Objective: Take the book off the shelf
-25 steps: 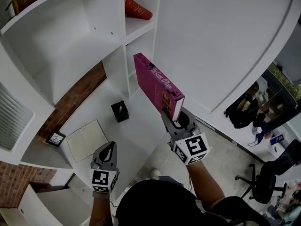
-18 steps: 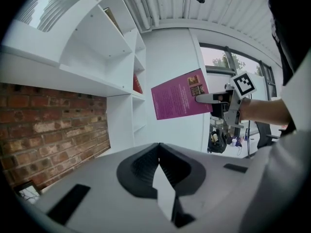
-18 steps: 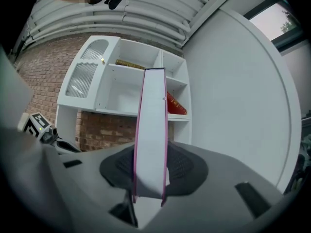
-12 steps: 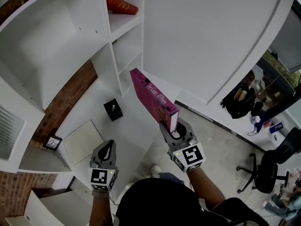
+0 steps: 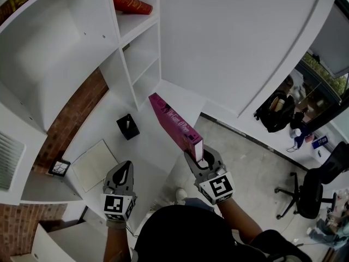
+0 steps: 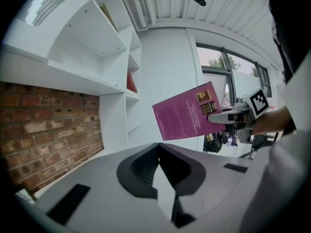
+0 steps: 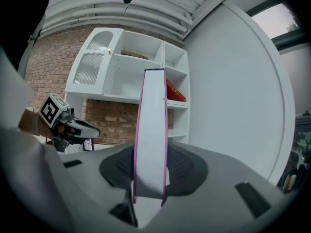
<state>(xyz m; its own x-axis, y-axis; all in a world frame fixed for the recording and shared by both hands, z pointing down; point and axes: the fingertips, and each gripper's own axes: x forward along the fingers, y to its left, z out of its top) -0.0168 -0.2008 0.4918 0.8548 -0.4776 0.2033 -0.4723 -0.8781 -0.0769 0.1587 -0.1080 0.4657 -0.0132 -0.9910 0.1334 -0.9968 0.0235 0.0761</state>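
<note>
My right gripper (image 5: 199, 160) is shut on a magenta book (image 5: 174, 125), gripping its near end while the book stands on edge, clear of the white shelf unit (image 5: 133, 42). In the right gripper view the book's white page edge (image 7: 150, 135) rises between the pads. The left gripper view shows the book's cover (image 6: 187, 111) held out at the right. My left gripper (image 5: 125, 171) hangs over the white counter (image 5: 158, 146), its jaws closed together on nothing.
A red book (image 5: 131, 4) lies on an upper shelf. On the counter sit a small black box (image 5: 127, 126), a white pad (image 5: 97, 165) and a small frame (image 5: 58, 168). A brick wall (image 5: 71, 116) backs the counter. Office chairs (image 5: 316, 190) stand at the right.
My right gripper has lowered the magenta book and drawn it away from the shelf. My left gripper has hardly shifted.
</note>
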